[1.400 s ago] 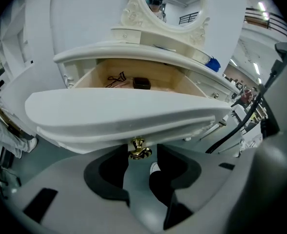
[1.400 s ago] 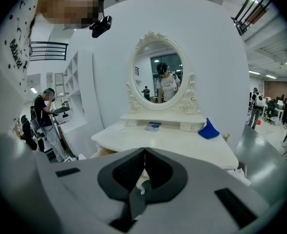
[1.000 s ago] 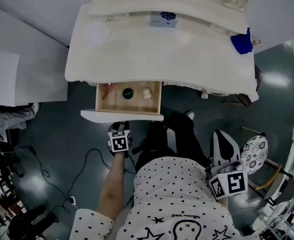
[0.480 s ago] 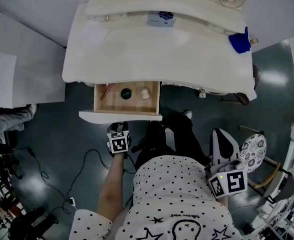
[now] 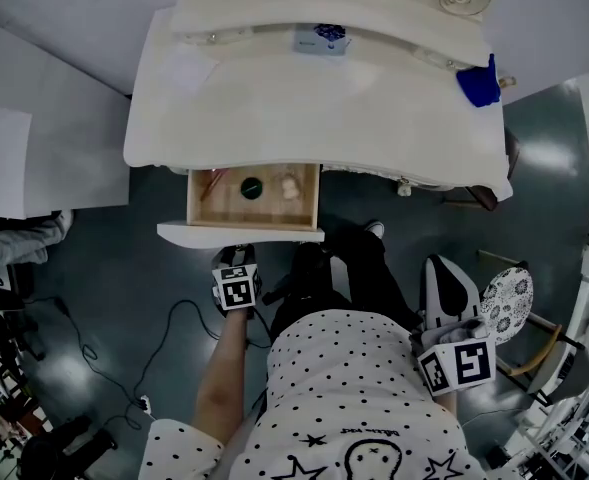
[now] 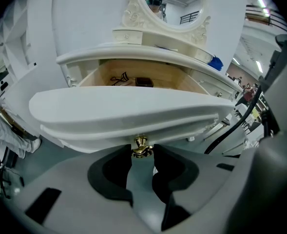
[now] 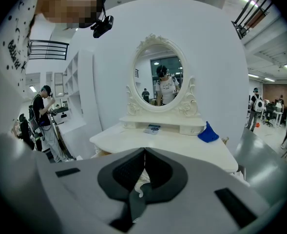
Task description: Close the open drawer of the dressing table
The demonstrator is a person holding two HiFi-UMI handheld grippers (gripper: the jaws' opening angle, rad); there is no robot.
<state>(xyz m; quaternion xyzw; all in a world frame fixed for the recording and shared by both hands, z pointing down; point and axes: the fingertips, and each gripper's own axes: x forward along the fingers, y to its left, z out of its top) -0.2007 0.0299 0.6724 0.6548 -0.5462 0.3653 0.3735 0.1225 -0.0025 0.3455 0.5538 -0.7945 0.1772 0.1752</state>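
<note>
Drawer (image 5: pixel 240 234) open; left gripper (image 6: pixel 142 153) pinches the brass knob (image 6: pixel 142 144) at its front edge. Right gripper (image 7: pixel 144 152) idle, jaws pressed together, empty. Next, likely: push straight in.

No readable text anywhere. Left cube (image 5: pixel 237 288) and right cube (image 5: pixel 458 365): square marker patterns only. Box (image 5: pixel 321 38) print too small. Sleeve (image 7: pixel 14 48) lettering distorted, illegible.
</note>
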